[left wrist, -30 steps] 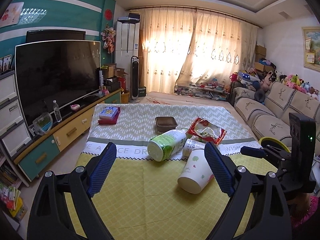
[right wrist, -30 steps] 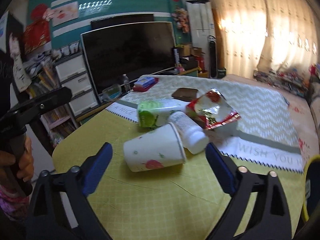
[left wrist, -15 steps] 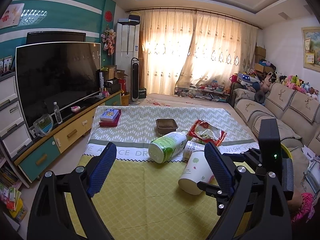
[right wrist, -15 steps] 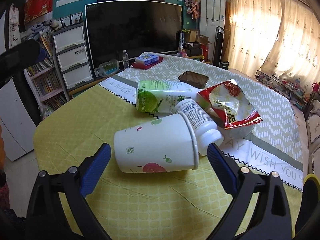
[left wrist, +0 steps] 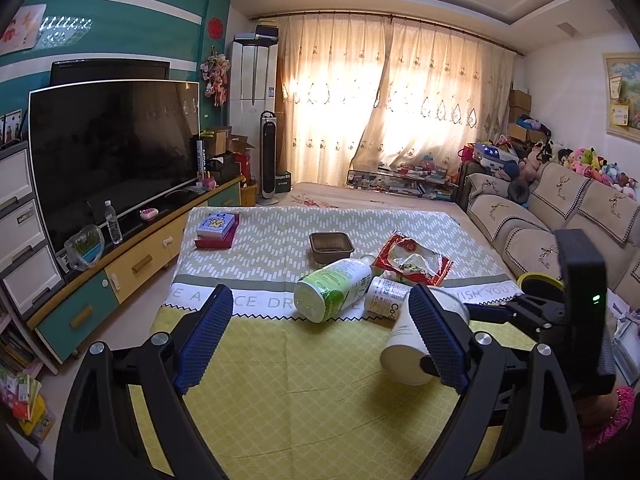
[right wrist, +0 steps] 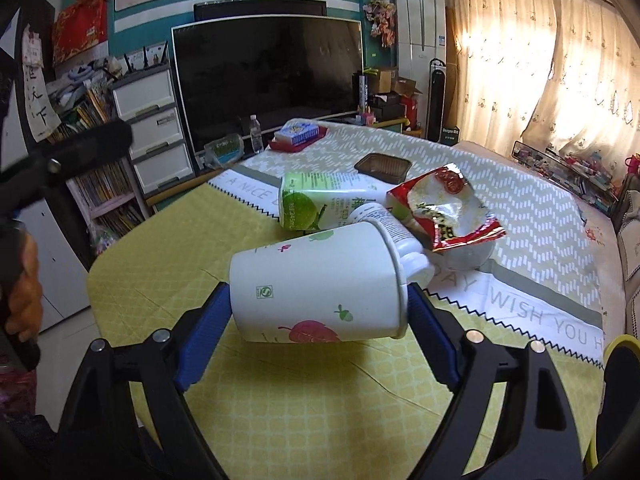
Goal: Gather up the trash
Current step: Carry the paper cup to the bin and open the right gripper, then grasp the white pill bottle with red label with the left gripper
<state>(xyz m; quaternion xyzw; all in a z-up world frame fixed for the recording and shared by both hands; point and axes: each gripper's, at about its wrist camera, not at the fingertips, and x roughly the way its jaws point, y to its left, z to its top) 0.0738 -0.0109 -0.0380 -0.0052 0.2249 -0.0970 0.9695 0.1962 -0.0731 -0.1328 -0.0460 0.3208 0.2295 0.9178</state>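
While the right tongs close around the tipped paper cup lying between them on the counter, left tongs stand apart, empty. Beyond: green bottle, white bottle, snack bag, uncollected.

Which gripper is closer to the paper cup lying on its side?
Right. The right gripper is closing around the paper cup; the left gripper hangs open beside it.
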